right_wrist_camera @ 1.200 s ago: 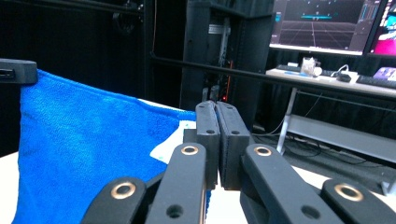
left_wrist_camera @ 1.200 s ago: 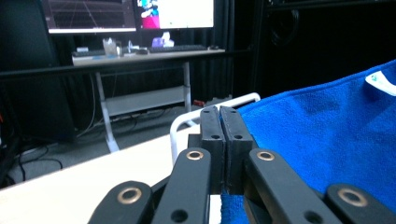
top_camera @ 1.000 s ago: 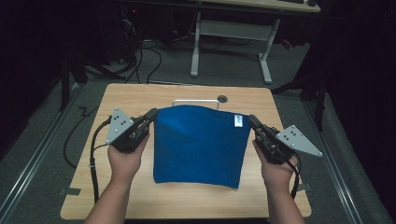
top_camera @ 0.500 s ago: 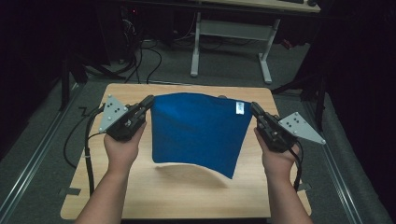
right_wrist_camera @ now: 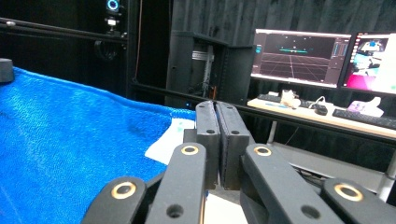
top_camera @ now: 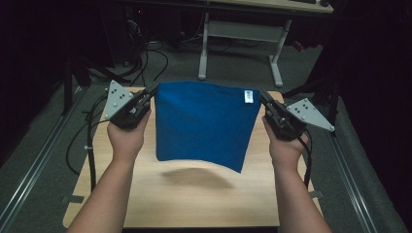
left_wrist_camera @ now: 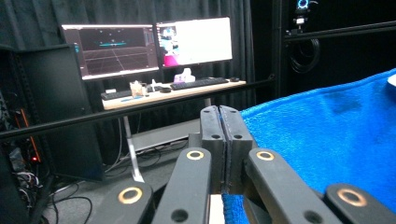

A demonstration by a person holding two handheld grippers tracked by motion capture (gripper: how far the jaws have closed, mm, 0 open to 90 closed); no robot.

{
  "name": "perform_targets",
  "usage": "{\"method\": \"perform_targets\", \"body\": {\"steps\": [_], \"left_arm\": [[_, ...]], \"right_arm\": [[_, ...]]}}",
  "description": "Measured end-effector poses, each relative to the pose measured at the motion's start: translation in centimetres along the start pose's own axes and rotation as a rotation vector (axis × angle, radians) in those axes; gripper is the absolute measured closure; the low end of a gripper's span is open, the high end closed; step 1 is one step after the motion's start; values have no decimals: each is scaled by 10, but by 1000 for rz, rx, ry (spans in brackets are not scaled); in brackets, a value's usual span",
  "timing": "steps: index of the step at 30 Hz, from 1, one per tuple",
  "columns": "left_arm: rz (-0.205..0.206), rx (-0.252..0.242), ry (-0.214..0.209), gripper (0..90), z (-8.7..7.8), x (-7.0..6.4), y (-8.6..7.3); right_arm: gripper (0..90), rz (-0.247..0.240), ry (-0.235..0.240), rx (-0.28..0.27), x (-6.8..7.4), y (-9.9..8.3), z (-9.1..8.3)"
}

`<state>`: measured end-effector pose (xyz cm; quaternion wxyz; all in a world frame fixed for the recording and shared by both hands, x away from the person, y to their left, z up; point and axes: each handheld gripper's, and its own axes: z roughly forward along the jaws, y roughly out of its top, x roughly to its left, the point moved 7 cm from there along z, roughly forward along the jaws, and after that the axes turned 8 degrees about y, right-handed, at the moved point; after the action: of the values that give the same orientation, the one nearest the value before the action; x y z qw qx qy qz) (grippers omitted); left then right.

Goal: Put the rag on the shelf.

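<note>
Blue towel [top_camera: 204, 124]: held up off the wooden table [top_camera: 194, 194], stretched between both grippers by its two top corners, hanging as a flat sheet with the lower edge curling forward, lower right corner lowest; shadow cast on the tabletop beneath.
White label [top_camera: 248, 96]: sewn near the towel's top right corner, just beside the right gripper.
Left gripper [top_camera: 148, 94]: jaws pressed together on the top left corner, blue cloth pinched between them in the left gripper view [left_wrist_camera: 223, 140].
Right gripper [top_camera: 265, 99]: jaws pressed flat together at the top right corner, towel and label right alongside [right_wrist_camera: 217, 140]; cloth between the pads not clearly visible.
Hands: left hand [top_camera: 127, 138] and right hand [top_camera: 286, 148] raised above the table, well apart, level with each other.
Background: lit monitors [left_wrist_camera: 149, 44] on a desk beyond the table.
</note>
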<state>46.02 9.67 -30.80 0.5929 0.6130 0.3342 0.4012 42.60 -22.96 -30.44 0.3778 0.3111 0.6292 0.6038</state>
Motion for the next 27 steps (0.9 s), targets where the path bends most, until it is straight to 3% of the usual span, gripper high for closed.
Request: {"method": "perform_targets", "body": {"steps": [5, 11, 25, 27], "left_arm": [[18, 19, 17, 896, 14, 9, 0], [9, 33, 30, 897, 28, 17, -3], [40, 54, 86, 900, 66, 33, 5], [41, 82, 98, 900, 77, 40, 3]], "right_arm": [[893, 17, -18, 4, -11, 3, 10], [893, 25, -28, 18, -21, 2, 27], [894, 4, -57, 39, -43, 17, 64], [894, -5, -66, 51, -48, 16, 72]]}}
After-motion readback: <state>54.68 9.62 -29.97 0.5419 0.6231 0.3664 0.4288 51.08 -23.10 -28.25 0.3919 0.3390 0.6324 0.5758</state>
